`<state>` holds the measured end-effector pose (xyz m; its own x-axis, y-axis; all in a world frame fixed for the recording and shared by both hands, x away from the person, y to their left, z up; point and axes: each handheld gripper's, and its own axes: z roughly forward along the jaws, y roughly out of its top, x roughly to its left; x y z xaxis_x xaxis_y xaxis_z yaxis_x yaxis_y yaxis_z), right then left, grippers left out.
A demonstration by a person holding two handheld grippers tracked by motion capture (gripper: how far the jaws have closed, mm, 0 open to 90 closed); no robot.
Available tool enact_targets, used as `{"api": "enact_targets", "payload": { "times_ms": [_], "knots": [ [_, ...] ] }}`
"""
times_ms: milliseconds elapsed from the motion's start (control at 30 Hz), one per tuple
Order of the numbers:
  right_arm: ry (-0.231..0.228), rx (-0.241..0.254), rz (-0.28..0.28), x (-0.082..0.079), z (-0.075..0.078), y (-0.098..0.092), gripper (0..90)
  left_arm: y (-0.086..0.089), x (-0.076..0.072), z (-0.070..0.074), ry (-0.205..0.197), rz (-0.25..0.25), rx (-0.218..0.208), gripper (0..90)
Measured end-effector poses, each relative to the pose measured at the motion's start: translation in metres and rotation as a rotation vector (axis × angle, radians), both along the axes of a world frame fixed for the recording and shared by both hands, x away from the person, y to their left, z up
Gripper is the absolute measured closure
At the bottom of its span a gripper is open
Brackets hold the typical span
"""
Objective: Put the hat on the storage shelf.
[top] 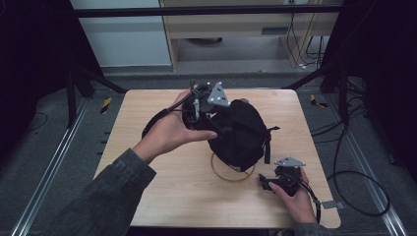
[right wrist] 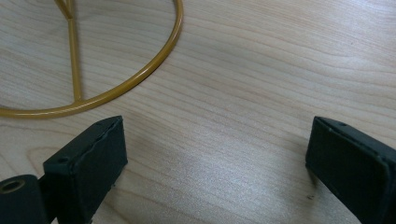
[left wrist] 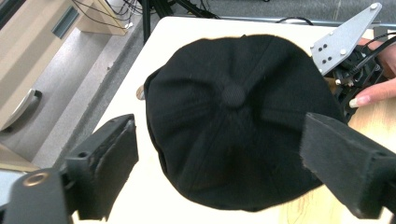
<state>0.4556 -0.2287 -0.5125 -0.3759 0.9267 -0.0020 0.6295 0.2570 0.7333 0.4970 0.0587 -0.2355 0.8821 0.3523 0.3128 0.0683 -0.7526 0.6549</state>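
A black cap [top: 238,132] sits on a gold wire stand whose ring base [top: 231,173] rests on the wooden table [top: 147,196]. My left gripper [top: 209,118] hovers over the cap's far left side. In the left gripper view the cap's crown [left wrist: 233,95] lies below, between my left gripper's [left wrist: 219,163] open jaws, which do not touch it. My right gripper [top: 264,183] lies low on the table at the front right, pointing toward the ring. In the right gripper view it [right wrist: 215,168] stands open over bare wood, with the gold ring [right wrist: 116,88] just ahead.
The table's right edge [top: 314,147] and front edge are close to the right hand. Cables [top: 354,196] trail on the floor at the right. The right gripper's grey plate [left wrist: 345,39] and a fingertip [left wrist: 369,95] show beyond the cap.
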Motion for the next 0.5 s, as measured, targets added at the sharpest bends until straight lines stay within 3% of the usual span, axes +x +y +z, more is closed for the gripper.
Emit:
{"api": "enact_targets", "payload": {
  "times_ms": [500],
  "knots": [
    [-0.001, -0.003, 0.001, 0.000, 0.000, 0.000, 5.4, 0.031, -0.019, -0.006, -0.013, 0.012, -0.022, 6.4]
  ]
}}
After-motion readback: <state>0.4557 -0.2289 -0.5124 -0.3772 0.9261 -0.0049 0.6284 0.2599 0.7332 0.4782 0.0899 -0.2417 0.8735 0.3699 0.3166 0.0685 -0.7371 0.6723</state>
